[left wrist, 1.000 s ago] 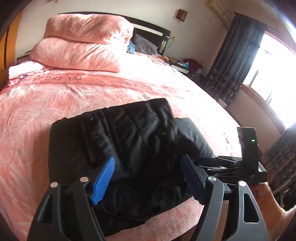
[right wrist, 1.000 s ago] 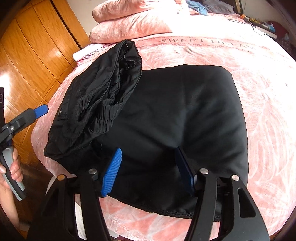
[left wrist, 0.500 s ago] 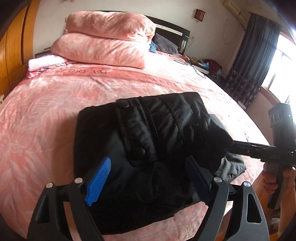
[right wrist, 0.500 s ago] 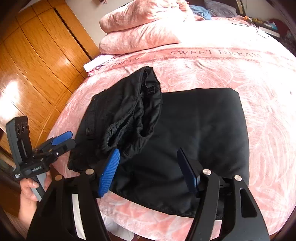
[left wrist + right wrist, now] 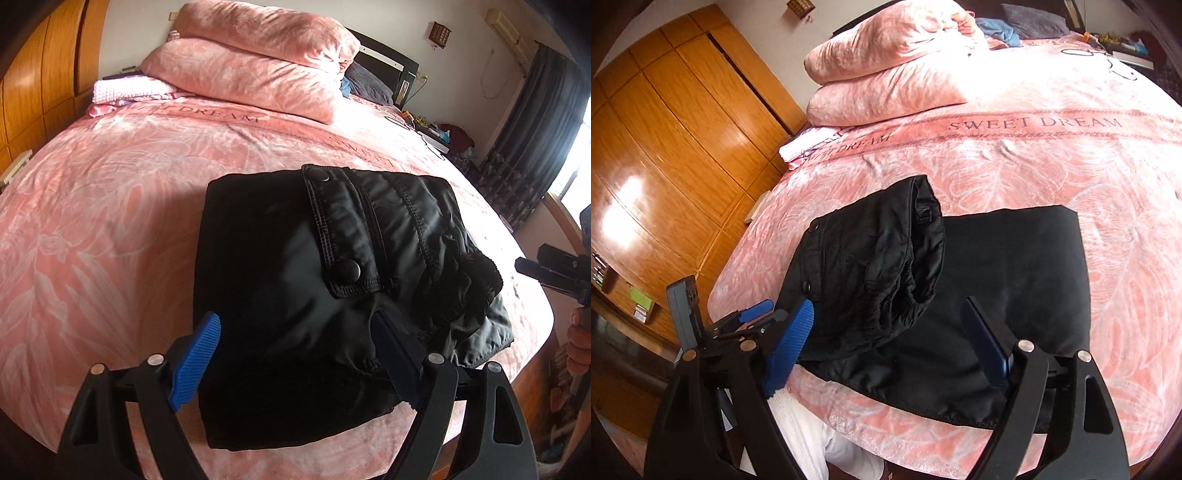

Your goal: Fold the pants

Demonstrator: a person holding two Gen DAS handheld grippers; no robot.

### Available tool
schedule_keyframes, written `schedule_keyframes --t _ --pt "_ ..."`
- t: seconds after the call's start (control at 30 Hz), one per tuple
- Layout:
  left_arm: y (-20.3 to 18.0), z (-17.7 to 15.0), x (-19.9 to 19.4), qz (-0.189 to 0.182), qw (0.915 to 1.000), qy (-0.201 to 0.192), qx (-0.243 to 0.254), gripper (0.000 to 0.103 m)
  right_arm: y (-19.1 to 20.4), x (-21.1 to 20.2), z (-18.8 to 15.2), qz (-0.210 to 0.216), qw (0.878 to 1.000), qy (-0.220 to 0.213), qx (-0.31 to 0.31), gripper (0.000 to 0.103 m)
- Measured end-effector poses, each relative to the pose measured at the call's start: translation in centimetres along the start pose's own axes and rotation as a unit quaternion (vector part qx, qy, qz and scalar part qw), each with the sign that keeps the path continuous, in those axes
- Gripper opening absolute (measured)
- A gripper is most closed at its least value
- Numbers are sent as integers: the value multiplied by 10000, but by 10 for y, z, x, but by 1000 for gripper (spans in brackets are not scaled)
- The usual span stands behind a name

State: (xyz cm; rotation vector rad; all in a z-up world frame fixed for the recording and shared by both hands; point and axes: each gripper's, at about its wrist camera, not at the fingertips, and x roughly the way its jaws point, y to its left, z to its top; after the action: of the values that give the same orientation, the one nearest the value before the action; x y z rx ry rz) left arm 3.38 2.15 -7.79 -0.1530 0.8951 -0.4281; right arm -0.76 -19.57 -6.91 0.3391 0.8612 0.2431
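Note:
Black pants (image 5: 332,280) lie folded on the pink bed near its front edge. In the right wrist view the pants (image 5: 997,280) show a flat lower layer with the waistband end (image 5: 886,266) bunched on top at the left. My left gripper (image 5: 299,354) is open, its blue pads either side of the near edge of the pants, holding nothing. My right gripper (image 5: 890,339) is open above the near edge, empty. The left gripper also shows in the right wrist view (image 5: 753,317). Part of the right gripper shows at the right edge of the left wrist view (image 5: 554,269).
The pink bedspread (image 5: 1034,155) covers the bed, with two pink pillows (image 5: 258,66) stacked at the head. A wooden wardrobe (image 5: 665,147) stands left of the bed. Dark curtains (image 5: 532,140) and a cluttered nightstand (image 5: 439,136) are on the far right.
Both grippers have drawn back from the pants toward the bed's front edge and risen. The bunched top layer has settled flatter on the lower layer.

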Motion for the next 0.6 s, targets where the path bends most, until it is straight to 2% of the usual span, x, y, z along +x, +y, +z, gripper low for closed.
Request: schedule_keyframes --t 0.17,0.47,0.57,0.6 --pt "-2 0 -4 -25 10000 -58 26 86 2 38 -4 69 9993 372 28 82" --pt "3 -2 11 270 9994 210 9 91 4 72 -10 -390 9978 518 -98 81" --pt "1 -3 17 380 9988 280 102 97 6 79 -9 -416 9975 548 -165 76" --pt "0 -3 20 434 9985 320 133 99 6 82 -9 -409 9974 561 -182 71"
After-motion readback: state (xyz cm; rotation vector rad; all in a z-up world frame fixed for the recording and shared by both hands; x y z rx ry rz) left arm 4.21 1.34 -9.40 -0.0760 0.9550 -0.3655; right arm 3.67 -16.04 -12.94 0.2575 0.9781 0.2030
